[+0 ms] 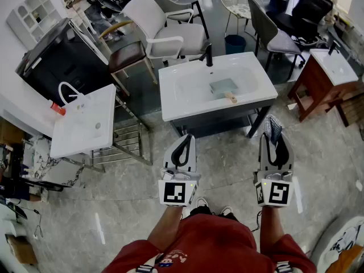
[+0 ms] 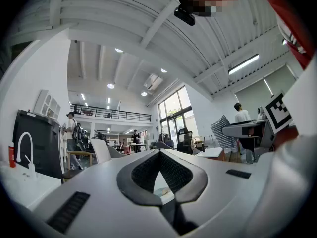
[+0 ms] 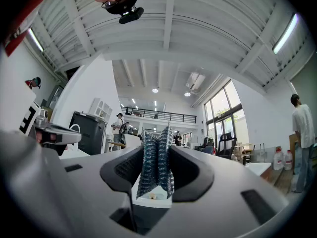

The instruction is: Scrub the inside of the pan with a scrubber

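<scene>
Right gripper [image 1: 276, 140] is clamping the scrubber [image 1: 272, 126]. It's a blue-grey mesh wad sticking out past the tips, and the right gripper view is showing it pinched between the jaws. Left gripper [image 1: 185, 141] is sitting clenched on nothing, with the tips meeting. Both are hanging over the floor [image 1: 227, 158], just past the person's shoes [image 1: 202, 201], well apart from the counter [image 1: 170, 101].

Pan [image 1: 223, 86] is lying in the basin of that counter, right of centre. Its wooden handle [image 1: 230, 98] is pointing toward the near edge, and the black faucet [image 1: 208, 56] is standing at the far edge behind it. Nothing is touching the pan.

Progress call: tool pickup is looking done, scrubbing not started. Remaining:
- close in on the counter
- probably steady the pan by the handle with the left gripper
- get the scrubber onto the inside and work it round

Can't tell from here whether the pan is dirty or wet. Chairs [image 1: 170, 33] are standing beyond the counter.
</scene>
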A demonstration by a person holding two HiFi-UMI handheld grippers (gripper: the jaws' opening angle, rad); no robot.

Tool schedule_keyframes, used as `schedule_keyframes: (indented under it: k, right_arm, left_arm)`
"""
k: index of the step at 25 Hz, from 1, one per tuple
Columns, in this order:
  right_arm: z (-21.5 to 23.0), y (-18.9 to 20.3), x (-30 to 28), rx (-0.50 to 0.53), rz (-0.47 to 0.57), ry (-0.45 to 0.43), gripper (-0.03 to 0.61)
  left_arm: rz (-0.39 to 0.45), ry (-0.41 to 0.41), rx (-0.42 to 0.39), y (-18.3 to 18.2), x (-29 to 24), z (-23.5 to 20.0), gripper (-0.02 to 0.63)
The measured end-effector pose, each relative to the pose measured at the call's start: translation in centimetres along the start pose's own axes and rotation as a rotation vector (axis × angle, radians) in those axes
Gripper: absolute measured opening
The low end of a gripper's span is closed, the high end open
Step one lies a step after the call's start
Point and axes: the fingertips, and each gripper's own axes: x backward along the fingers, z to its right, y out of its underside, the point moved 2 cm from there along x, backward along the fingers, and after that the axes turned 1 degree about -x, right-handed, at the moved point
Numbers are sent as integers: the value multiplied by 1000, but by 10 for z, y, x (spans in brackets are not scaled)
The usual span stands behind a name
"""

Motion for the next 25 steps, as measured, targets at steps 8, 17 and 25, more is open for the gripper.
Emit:
schedule_keyframes:
  k: [8, 17, 25]
  right_arm:
    - [-4, -2, -5, 7, 5, -20, 169]
    - [-26, 10, -18, -10, -32, -31, 161]
    - [-63, 22, -34, -36, -35, -27, 167]
  left_arm:
    - [32, -33, -44, -17, 3, -2, 11]
    - [33, -63, -19, -11, 12, -30, 11]
    - [29, -58, 11, 12, 22, -70, 11]
